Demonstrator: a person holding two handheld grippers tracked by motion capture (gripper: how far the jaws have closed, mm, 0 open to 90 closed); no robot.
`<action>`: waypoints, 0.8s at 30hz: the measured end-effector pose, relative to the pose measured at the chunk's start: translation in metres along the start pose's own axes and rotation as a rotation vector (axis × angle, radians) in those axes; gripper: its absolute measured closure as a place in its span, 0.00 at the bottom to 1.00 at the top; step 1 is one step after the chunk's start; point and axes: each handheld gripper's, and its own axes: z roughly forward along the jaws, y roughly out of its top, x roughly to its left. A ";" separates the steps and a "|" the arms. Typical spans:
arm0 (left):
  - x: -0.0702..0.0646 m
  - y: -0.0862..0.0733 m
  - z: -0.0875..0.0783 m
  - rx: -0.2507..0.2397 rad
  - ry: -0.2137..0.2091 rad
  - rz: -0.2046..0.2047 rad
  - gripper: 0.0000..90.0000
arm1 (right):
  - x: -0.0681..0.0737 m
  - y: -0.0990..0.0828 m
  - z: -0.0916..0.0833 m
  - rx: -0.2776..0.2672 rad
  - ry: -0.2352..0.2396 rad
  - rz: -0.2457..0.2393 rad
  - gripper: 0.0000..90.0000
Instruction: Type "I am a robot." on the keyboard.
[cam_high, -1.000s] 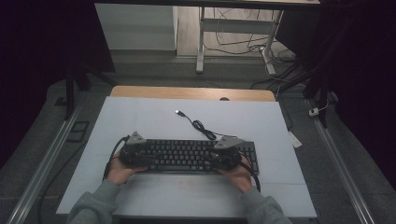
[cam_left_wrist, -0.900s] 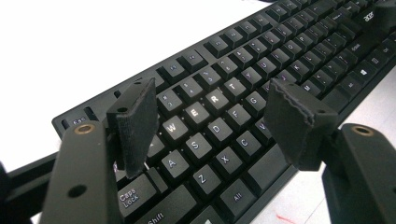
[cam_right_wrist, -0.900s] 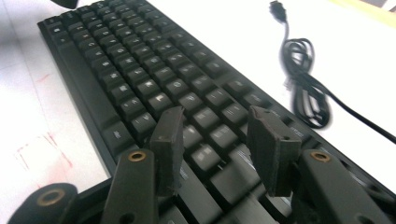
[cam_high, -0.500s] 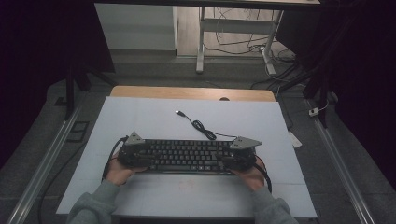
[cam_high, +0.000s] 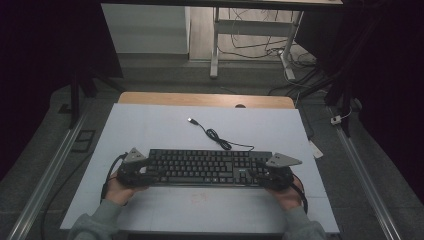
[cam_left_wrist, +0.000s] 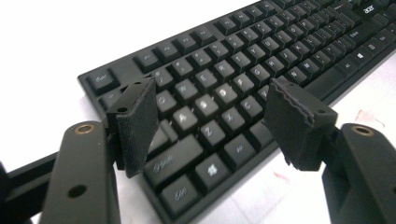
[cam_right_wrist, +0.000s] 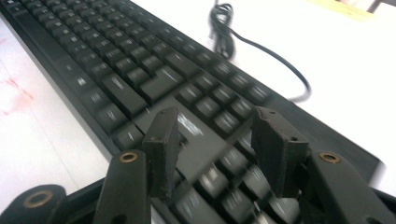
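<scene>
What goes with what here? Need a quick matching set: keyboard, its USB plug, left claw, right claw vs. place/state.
Things:
1. keyboard
2. USB plug
3. left claw
4. right claw

Places or states:
A. lies loose on the white mat, beyond the keys, at the cable's far end
B. open, over the number-pad end
C. lies flat across the mat's near half
D. open, over the Esc and Shift end

Pairs: 1-C, 2-A, 3-D, 4-B
</scene>
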 end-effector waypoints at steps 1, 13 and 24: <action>0.000 -0.002 -0.003 -0.002 0.002 -0.002 0.39 | -0.002 -0.002 -0.003 0.003 -0.005 -0.001 0.57; 0.005 -0.017 -0.021 -0.020 0.024 -0.017 0.39 | -0.014 -0.019 -0.019 0.005 -0.028 0.007 0.57; 0.007 -0.017 -0.020 -0.018 0.026 -0.016 0.39 | -0.012 -0.018 -0.018 0.014 -0.031 -0.013 0.57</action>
